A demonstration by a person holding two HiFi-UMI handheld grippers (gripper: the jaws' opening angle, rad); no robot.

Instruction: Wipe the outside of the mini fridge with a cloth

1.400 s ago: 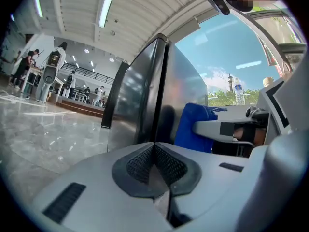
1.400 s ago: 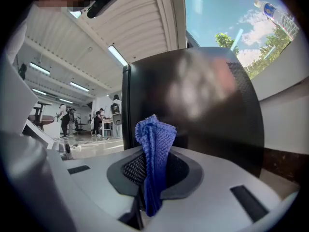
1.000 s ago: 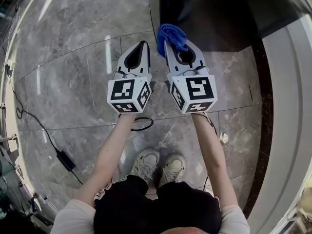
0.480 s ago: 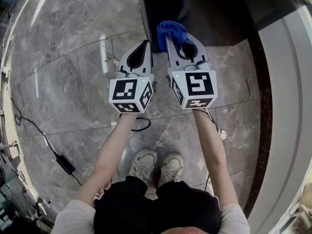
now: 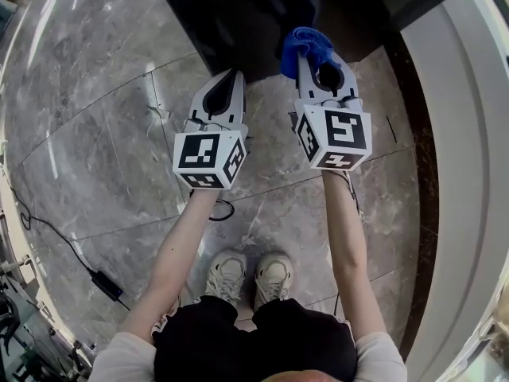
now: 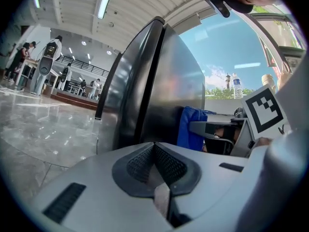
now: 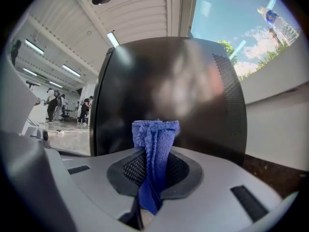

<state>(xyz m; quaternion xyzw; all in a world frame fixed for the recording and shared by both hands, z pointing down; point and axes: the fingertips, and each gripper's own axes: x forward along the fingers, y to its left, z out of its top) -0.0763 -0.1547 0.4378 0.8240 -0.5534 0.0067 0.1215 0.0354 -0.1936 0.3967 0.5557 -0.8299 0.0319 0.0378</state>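
The black mini fridge (image 5: 254, 22) stands on the marble floor straight ahead; its dark side (image 7: 169, 100) fills the right gripper view and its glossy corner (image 6: 145, 91) shows in the left gripper view. My right gripper (image 5: 305, 64) is shut on a bunched blue cloth (image 5: 306, 48), (image 7: 154, 139), held up just short of the fridge's side. The cloth (image 6: 192, 127) also shows from the left gripper view. My left gripper (image 5: 231, 82) is shut with nothing in it, its tips close to the fridge's lower edge.
A pale curved wall or counter (image 5: 461, 173) runs down the right, with a dark strip (image 5: 425, 173) at its foot. A black cable (image 5: 56, 225) and adapter (image 5: 105, 282) lie on the floor at left. Several people (image 6: 46, 64) stand far off.
Both grippers have come closer to the fridge, which now fills more of the top of the head view. The right gripper with the cloth has shifted right and forward.
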